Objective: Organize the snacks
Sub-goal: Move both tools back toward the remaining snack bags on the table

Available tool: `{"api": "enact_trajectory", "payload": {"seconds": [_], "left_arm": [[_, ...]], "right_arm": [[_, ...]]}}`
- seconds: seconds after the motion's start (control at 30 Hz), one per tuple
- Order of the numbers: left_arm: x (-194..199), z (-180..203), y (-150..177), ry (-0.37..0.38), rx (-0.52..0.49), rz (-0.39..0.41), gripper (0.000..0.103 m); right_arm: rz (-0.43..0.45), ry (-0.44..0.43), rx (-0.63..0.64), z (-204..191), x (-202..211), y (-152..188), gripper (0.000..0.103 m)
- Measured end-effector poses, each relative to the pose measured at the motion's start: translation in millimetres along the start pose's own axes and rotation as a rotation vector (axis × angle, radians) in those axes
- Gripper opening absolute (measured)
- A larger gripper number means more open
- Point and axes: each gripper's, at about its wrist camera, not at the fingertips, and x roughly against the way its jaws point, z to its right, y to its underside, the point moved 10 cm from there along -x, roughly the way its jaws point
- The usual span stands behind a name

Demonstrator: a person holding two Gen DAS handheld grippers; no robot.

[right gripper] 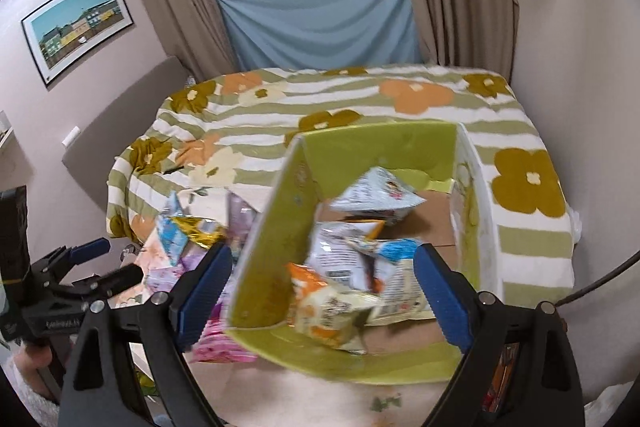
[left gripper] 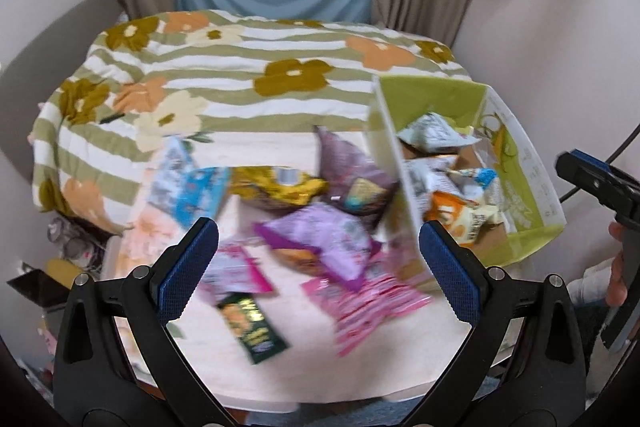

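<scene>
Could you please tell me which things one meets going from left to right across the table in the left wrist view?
Light blue packet → dark green packet → gold packet → dark purple packet → green box with snacks inside → right gripper at the edge.

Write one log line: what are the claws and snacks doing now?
left claw: open, empty | right claw: open, empty | green box: several snack packets | table: packets loose
</scene>
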Motion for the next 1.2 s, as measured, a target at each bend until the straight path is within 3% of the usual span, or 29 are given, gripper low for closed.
{"api": "enact_trajectory", "payload": {"seconds": [0.23, 0.43, 0.63, 0.9, 1.2], "left_arm": [[7, -68, 12, 0.013, 0.011, -0.048, 0.1], [0, -103, 26, 0.066, -0.037, -0.096, 0.1], [-19, -119, 43, 0.127, -0.124, -0.155, 0.1], [-65, -128, 74, 0.183, -0.263, -0.238, 0.1], [-128, -118, 96, 0.143, -0.406, -0.273, 0.1]], "right_arm": [[-0.007, -0.008, -0.03, -56, -6, 17, 0.091], [-0.02, 0.017, -0.03, -101, -23, 36, 0.091], [-0.039, 0.045, 0.001, -137, -48, 51, 0.09], [-0.082, 0.091, 0.145, -171, -94, 69, 0.09], [-0.173, 0.173, 0.304, -166, -156, 93, 0.09]]}}
